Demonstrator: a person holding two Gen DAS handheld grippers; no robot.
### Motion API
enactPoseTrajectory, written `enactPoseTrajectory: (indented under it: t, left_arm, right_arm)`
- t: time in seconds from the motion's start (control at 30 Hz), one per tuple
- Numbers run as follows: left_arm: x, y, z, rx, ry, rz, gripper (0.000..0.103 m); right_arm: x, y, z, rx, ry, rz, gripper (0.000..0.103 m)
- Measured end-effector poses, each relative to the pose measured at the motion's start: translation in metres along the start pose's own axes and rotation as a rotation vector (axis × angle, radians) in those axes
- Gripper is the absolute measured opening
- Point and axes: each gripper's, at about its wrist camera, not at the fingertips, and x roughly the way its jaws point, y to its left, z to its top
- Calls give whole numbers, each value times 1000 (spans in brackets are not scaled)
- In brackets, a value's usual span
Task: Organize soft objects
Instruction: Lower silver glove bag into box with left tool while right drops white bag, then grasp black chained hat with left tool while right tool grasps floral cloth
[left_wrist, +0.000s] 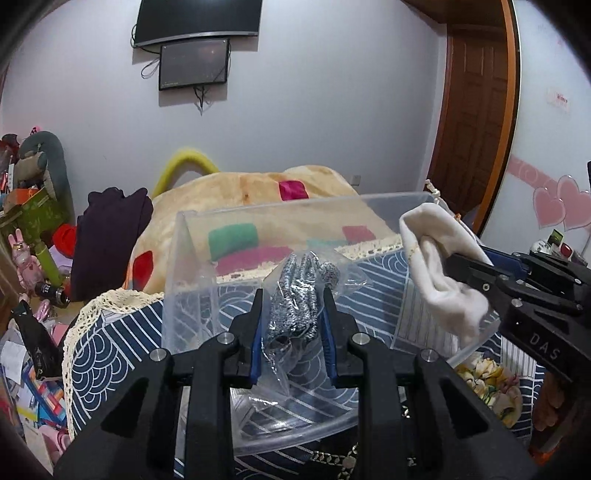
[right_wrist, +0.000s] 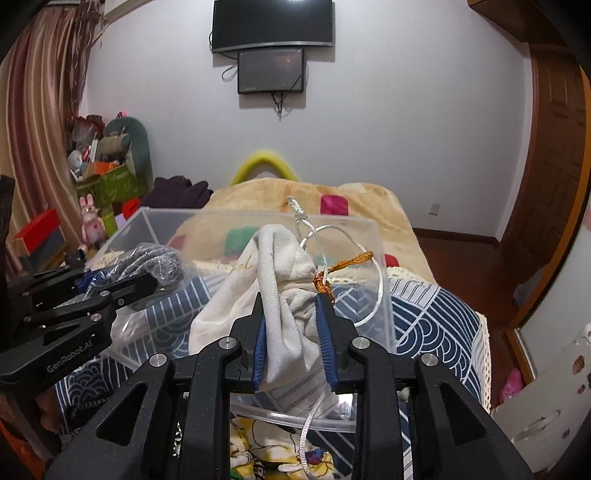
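My left gripper (left_wrist: 293, 295) is shut on a grey speckled glove in a clear plastic bag (left_wrist: 299, 295), held over the clear plastic bin (left_wrist: 177, 258). My right gripper (right_wrist: 290, 301) is shut on a white drawstring cloth pouch (right_wrist: 280, 280) with white cord and an orange tassel, also above the bin (right_wrist: 384, 295). In the left wrist view the pouch (left_wrist: 439, 273) and right gripper (left_wrist: 454, 264) are at the right over the bin's right wall. In the right wrist view the bagged glove (right_wrist: 155, 262) and left gripper (right_wrist: 114, 284) are at the left.
The bin sits on a blue wave-patterned cloth with lace trim (left_wrist: 110, 354) on a bed. A tan blanket with coloured patches (left_wrist: 258, 192) lies beyond. Toys and boxes (left_wrist: 33, 221) crowd the left. A floral cloth (left_wrist: 491, 380) lies by the bin's near right corner.
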Motion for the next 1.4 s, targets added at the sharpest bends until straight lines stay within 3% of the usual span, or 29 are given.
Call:
enactPoseTrajectory:
  t: [0.1, 0.17, 0.23, 0.33, 0.47, 0.53, 0.7, 0.9, 1.03, 1.17, 1.4]
  left_arm:
    - [-1, 1, 1, 5, 3, 9, 31]
    - [-5, 1, 2, 0, -9, 9, 40]
    - [-12, 1, 1, -5, -26, 10, 55]
    - [-26, -1, 3, -3, -62, 9, 60]
    - [-46, -4, 4, 12, -99, 9, 72]
    - [-59, -7, 3, 22, -126, 24, 82]
    - [-86, -11, -6, 22, -171, 19, 99]
    - [-98, -15, -25, 5, -155, 6, 101]
    - [-91, -21, -42, -2, -103, -24, 101]
    - [-74, -29, -57, 6, -26, -45, 101]
    - [-55, -31, -77, -16, 39, -83, 101]
  right_arm:
    - [2, 1, 1, -10, 14, -5, 31]
    - [4, 0, 2, -8, 25, 0, 41]
    - [0, -2, 2, -5, 20, 8, 55]
    - [-8, 0, 4, -15, -11, -8, 65]
    - [-27, 1, 8, -16, -66, -21, 73]
    - [-39, 1, 10, -7, -96, -18, 78]
    - [-68, 2, 9, -8, -165, -19, 82]
    - [-80, 7, -2, -22, -173, -5, 82]
    - [-76, 10, -15, -28, -140, 4, 82]
    - [-68, 12, -33, -36, -87, 8, 82]
    - [-45, 2, -60, -3, 26, 41, 81]
